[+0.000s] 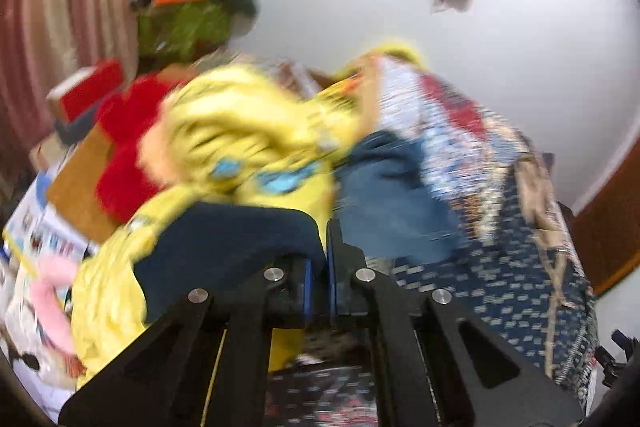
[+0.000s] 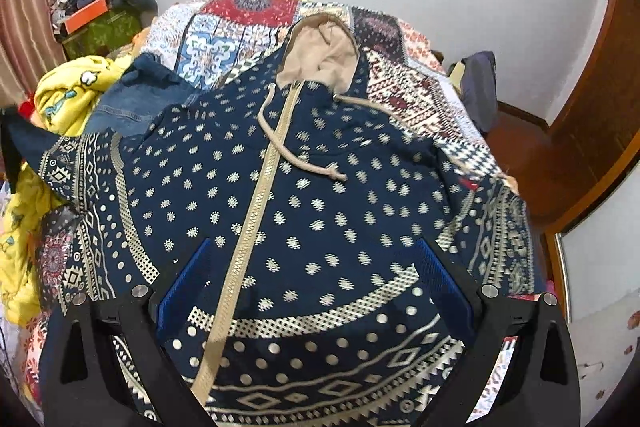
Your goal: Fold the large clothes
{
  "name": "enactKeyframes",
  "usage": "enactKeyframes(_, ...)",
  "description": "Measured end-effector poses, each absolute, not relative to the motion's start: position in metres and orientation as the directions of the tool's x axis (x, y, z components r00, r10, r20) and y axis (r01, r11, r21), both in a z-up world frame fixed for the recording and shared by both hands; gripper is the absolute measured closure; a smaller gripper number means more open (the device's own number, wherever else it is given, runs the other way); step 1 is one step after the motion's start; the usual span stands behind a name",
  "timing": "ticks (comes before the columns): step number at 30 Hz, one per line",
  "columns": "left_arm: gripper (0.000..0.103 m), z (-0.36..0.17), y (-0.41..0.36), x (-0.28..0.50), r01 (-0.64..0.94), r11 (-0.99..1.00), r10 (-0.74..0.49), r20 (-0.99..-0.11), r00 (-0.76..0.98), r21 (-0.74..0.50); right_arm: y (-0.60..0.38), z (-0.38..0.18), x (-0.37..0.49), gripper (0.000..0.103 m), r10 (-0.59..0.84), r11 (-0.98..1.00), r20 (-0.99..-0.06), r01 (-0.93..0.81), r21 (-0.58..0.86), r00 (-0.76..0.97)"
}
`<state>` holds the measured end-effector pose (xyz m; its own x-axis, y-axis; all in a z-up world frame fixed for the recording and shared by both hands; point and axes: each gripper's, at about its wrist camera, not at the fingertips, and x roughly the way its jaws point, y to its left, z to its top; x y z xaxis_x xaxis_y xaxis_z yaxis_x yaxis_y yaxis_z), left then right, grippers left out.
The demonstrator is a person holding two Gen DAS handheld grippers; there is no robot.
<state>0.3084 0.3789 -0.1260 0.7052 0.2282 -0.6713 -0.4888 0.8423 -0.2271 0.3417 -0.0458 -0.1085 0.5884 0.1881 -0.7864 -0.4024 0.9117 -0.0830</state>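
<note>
A navy hoodie (image 2: pixel 320 187) with beige prints, a beige zip and a beige-lined hood (image 2: pixel 320 55) lies front-up on a patchwork bedspread (image 2: pixel 240 27). My right gripper (image 2: pixel 314 279) hangs open just above its lower front, with blue pads (image 2: pixel 184 279) wide apart on either side of the zip and nothing pinched. The left wrist view is motion-blurred. In it my left gripper (image 1: pixel 326 259) has its jaws together on a fold of plain navy cloth (image 1: pixel 232 239), which looks like the hoodie's sleeve end. In the right wrist view that sleeve (image 2: pixel 60 163) rises toward the left edge.
A yellow printed garment (image 2: pixel 72 87) and blue jeans (image 2: pixel 136 99) are heaped left of the hoodie. Red cloth (image 1: pixel 124 147), boxes and an orange box (image 2: pixel 86 13) crowd the far left by a striped curtain. A wooden door (image 2: pixel 580 127) stands at the right.
</note>
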Motion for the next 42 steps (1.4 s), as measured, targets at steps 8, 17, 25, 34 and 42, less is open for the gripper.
enactKeyframes(8, 0.100, -0.068, 0.256, 0.361, -0.216, 0.940, 0.021, -0.586, 0.810, -0.265, -0.074, -0.094, 0.334, 0.005, 0.199, 0.913, -0.762, -0.398, -0.084, 0.616)
enactKeyframes(17, 0.100, -0.118, 0.102, 0.415, 0.029, 0.982, -0.153, -0.706, 0.691, -0.185, -0.112, -0.093, 0.329, 0.005, 0.192, 0.924, -0.766, -0.375, -0.069, 0.614)
enactKeyframes(25, 0.100, -0.204, 0.039, 0.422, 0.119, 0.981, -0.194, -0.843, 0.502, -0.154, -0.141, -0.101, 0.324, 0.005, 0.161, 0.931, -0.783, -0.355, -0.082, 0.601)
enactKeyframes(34, 0.094, -0.226, 0.017, 0.398, 0.171, 0.983, -0.140, -0.881, 0.452, -0.069, -0.147, -0.105, 0.322, 0.005, 0.147, 0.936, -0.801, -0.344, -0.078, 0.581)
enactKeyframes(42, 0.036, -0.169, 0.063, 0.345, 0.145, 0.988, -0.136, -0.795, 0.591, -0.062, -0.103, -0.084, 0.315, 0.005, 0.176, 0.904, -0.774, -0.412, -0.118, 0.608)
